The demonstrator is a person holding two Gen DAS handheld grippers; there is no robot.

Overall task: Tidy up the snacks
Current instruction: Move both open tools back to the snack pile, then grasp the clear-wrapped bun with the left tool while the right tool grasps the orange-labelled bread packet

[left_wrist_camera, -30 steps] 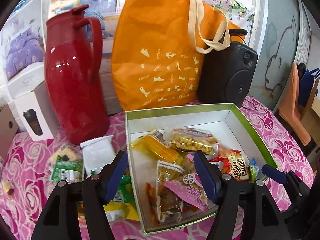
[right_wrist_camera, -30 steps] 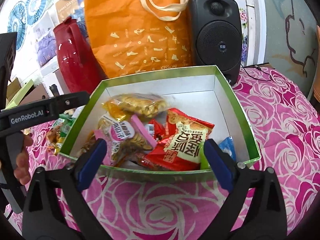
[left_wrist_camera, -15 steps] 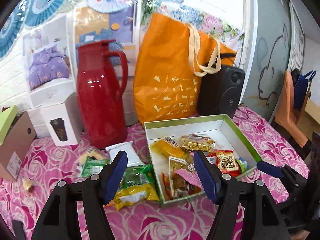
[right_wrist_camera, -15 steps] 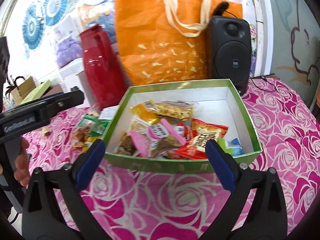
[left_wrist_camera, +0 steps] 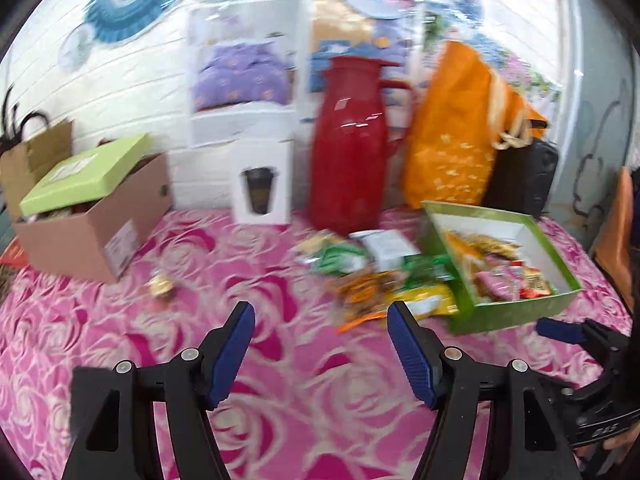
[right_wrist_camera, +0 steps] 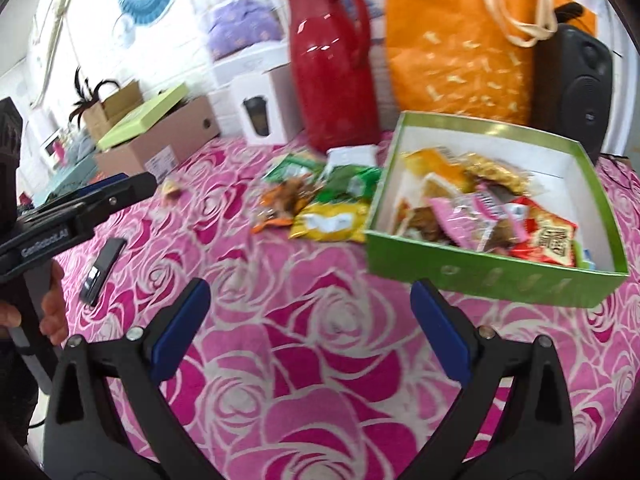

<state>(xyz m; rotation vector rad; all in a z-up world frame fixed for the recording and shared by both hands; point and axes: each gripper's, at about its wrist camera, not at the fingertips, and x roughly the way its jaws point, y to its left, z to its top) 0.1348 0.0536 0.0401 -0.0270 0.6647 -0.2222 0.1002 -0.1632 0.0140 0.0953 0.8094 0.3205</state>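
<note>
A green box [left_wrist_camera: 516, 316] [right_wrist_camera: 492, 276] with a white inside holds several snack packets [right_wrist_camera: 480, 212]. More loose packets [left_wrist_camera: 384, 284] [right_wrist_camera: 320, 204] lie in a heap on the pink rose cloth just left of the box. A single small sweet [left_wrist_camera: 160, 284] [right_wrist_camera: 172, 190] lies apart, further left. My left gripper [left_wrist_camera: 320, 340] is open and empty, above the cloth in front of the heap. My right gripper [right_wrist_camera: 310, 320] is open and empty, in front of the box's near left corner.
A red jug [left_wrist_camera: 352, 152] [right_wrist_camera: 332, 64], orange bag [left_wrist_camera: 452, 128] [right_wrist_camera: 460, 36], black speaker [right_wrist_camera: 576, 80], and white cup carton [left_wrist_camera: 262, 182] stand at the back. A cardboard box with a green lid [left_wrist_camera: 84, 204] is at left. A dark phone-like slab [right_wrist_camera: 102, 264] lies on the cloth.
Both grippers have pulled back and away from the green box and swung left. The box and heap now sit further off and to the right. Both stay open and empty.
</note>
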